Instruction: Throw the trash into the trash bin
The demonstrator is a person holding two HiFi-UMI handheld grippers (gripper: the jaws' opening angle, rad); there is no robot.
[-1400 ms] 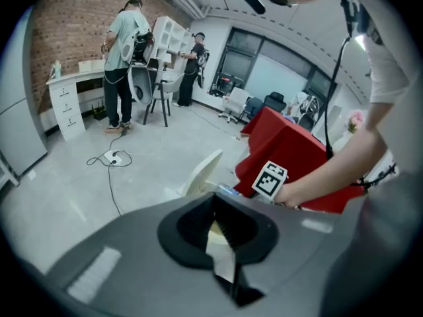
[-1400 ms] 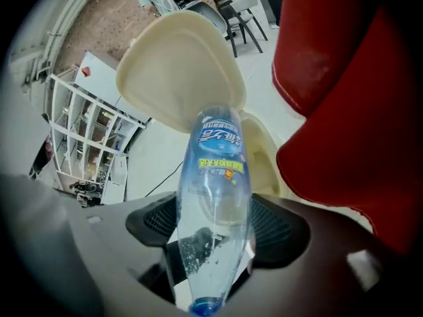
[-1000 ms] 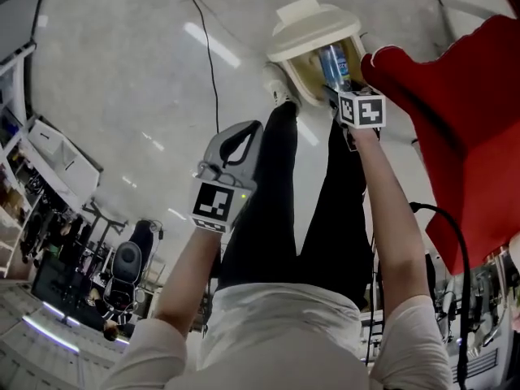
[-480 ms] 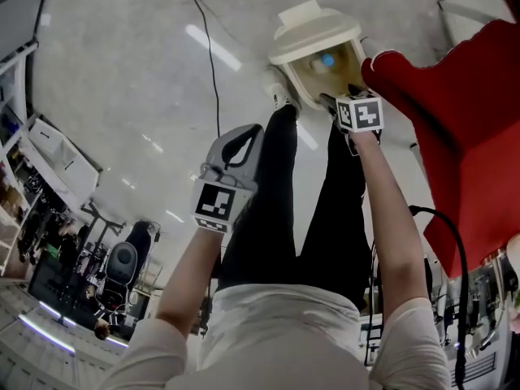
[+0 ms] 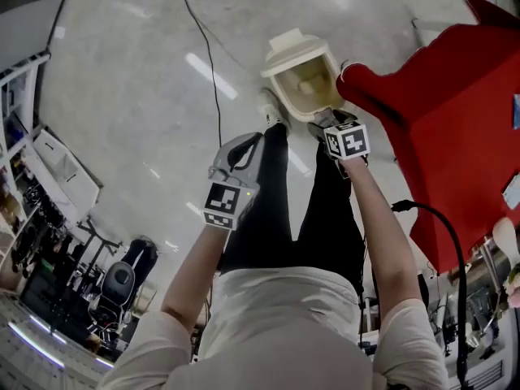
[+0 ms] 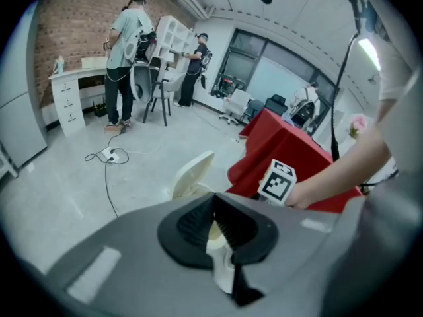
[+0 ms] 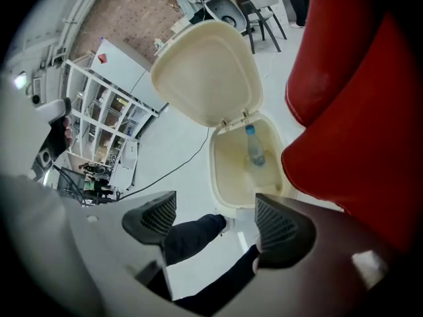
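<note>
Right gripper first: its jaws have just been opening and now stand spread wide, with only my leg and the floor showing in the gap. I have it pointing steeply down, near the near rim of the bin.

Left gripper has its pads pressed together tip to tip. It sits left of the right one, over my left leg and well apart from the bin.

The bin stands on the floor just beyond my feet, its lid tipped up and back on the far side. The bottle lies inside the bin, cap toward the lid. A red cloth hangs just beside the bin on the right. Farther left, a cable runs across the floor.
</note>
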